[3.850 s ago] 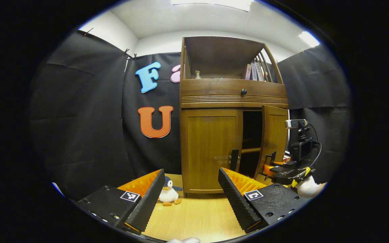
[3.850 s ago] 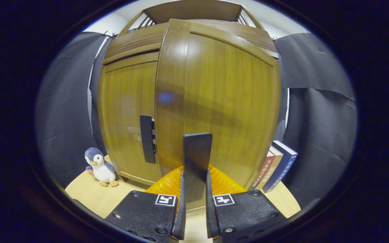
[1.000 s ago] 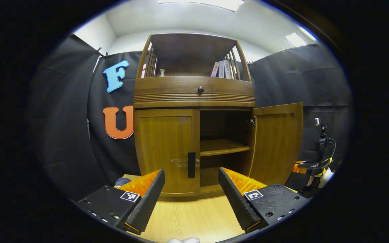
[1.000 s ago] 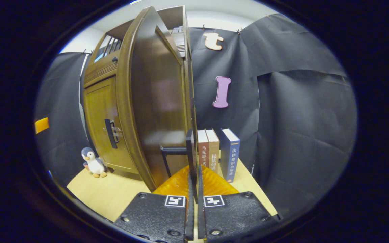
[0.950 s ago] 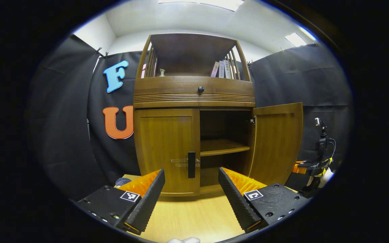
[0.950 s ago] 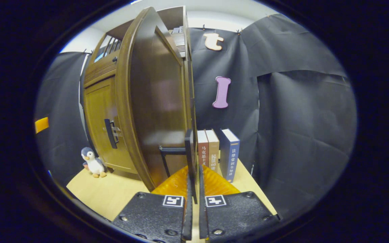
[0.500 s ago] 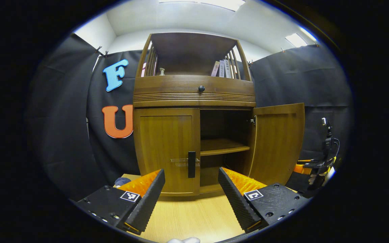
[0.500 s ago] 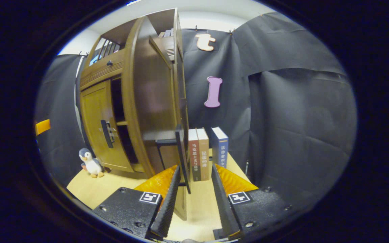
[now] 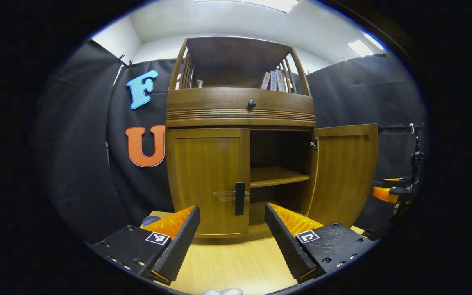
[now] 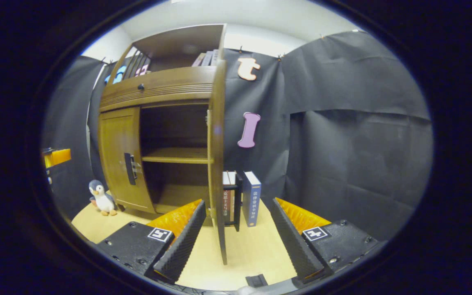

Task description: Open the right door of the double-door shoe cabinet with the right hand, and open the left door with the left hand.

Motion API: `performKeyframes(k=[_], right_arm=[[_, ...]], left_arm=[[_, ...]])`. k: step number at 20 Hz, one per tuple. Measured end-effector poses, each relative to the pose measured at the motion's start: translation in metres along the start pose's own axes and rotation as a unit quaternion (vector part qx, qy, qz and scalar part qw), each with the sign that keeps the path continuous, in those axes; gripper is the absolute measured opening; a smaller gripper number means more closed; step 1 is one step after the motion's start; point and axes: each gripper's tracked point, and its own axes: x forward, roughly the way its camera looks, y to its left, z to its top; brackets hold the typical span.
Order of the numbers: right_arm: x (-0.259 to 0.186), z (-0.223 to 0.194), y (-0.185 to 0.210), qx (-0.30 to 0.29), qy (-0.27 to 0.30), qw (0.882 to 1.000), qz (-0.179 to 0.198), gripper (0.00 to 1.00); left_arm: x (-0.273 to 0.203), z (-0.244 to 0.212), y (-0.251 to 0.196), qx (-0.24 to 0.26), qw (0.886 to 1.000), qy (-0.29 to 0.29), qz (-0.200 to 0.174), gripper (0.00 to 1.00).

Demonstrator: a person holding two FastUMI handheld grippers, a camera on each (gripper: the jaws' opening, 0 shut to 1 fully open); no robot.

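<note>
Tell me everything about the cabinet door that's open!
The right door is a brown, shiny wooden panel with a plain frame, hinged to the cabinet's right side. It stands wide open, showing a shelf inside. In the right gripper view it is edge-on, its dark handle facing the books. Nothing grips it.

You have nothing legible here. In the right gripper view, the blue book (image 10: 251, 198) at about 6 o'clock carries light print down its spine, but it is too small to make out. The red book (image 10: 225, 200) just beside it is the same. In the left gripper view, the books (image 9: 275, 80) on the cabinet's (image 9: 240, 106) top shelf, at about 1 o'clock, show only pale blurred spines. The square tags (image 9: 157, 238) at 7 and 5 o'clock hold black-and-white patterns, not letters or numbers.
</note>
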Motion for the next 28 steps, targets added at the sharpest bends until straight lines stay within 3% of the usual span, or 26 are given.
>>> performKeyframes(k=[3,4,8,15,27,28], right_arm=[[-0.011,0.008,0.024,-0.002,-0.005,1.0,-0.014,1.0],[-0.015,0.012,0.034,0.002,-0.008,1.0,-0.014,0.99],[-0.03,0.019,0.071,0.01,-0.011,1.0,-0.002,0.99],[-0.045,0.024,0.104,0.027,-0.001,1.0,-0.012,0.99],[-0.044,0.044,0.098,0.006,0.007,0.999,-0.044,0.99],[-0.04,0.045,0.097,0.004,0.008,0.999,-0.045,1.0]], left_arm=[[0.008,-0.002,0.014,0.006,1.0,-0.002,0.012,1.0],[0.011,-0.004,0.017,0.007,1.0,-0.001,0.015,0.96],[0.038,-0.012,0.024,0.003,1.0,0.001,0.019,0.96],[0.114,-0.025,0.013,0.008,1.0,-0.002,0.018,0.96],[0.248,-0.078,-0.03,0.012,1.0,0.015,0.008,0.96],[0.253,-0.081,-0.032,0.011,1.0,0.016,0.007,0.89]])
